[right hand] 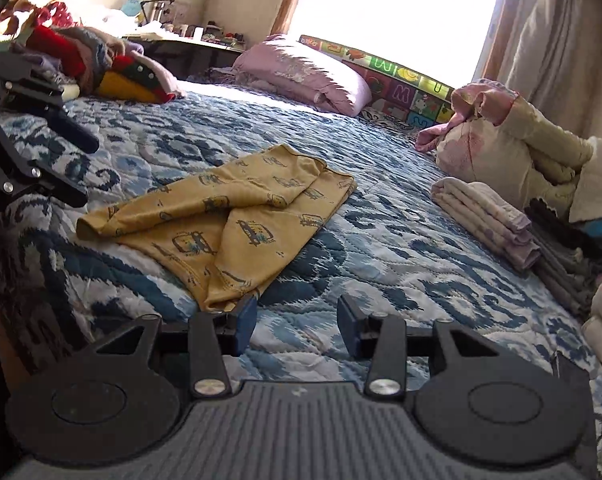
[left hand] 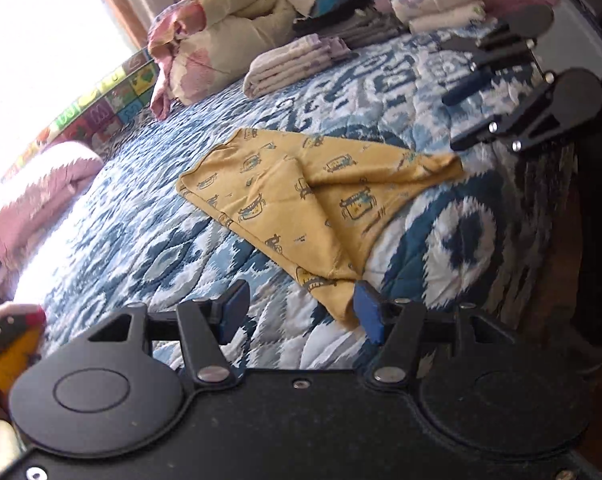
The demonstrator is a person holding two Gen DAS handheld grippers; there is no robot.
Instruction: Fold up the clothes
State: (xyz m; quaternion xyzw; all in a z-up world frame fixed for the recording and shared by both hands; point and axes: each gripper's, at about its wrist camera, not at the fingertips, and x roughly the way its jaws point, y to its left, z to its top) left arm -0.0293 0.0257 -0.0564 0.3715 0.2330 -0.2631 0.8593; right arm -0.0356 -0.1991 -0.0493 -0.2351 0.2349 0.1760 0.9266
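**Yellow garment, half folded, on quilt**

Garment: printed, lying loosely folded mid-quilt. Left gripper: jaws apart, empty, at the garment's near corner. Right gripper: jaws apart, empty, beside the hem. Folded stack: well apart.

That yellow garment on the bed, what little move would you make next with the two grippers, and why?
Probably close each gripper on the nearest yellow corner. The yellow garment lies loose and creased on the quilt, partly folded over itself. The left gripper and right gripper are both open, holding nothing, each with one finger right beside a near corner of the cloth. That grip would likely let them straighten or fold it.
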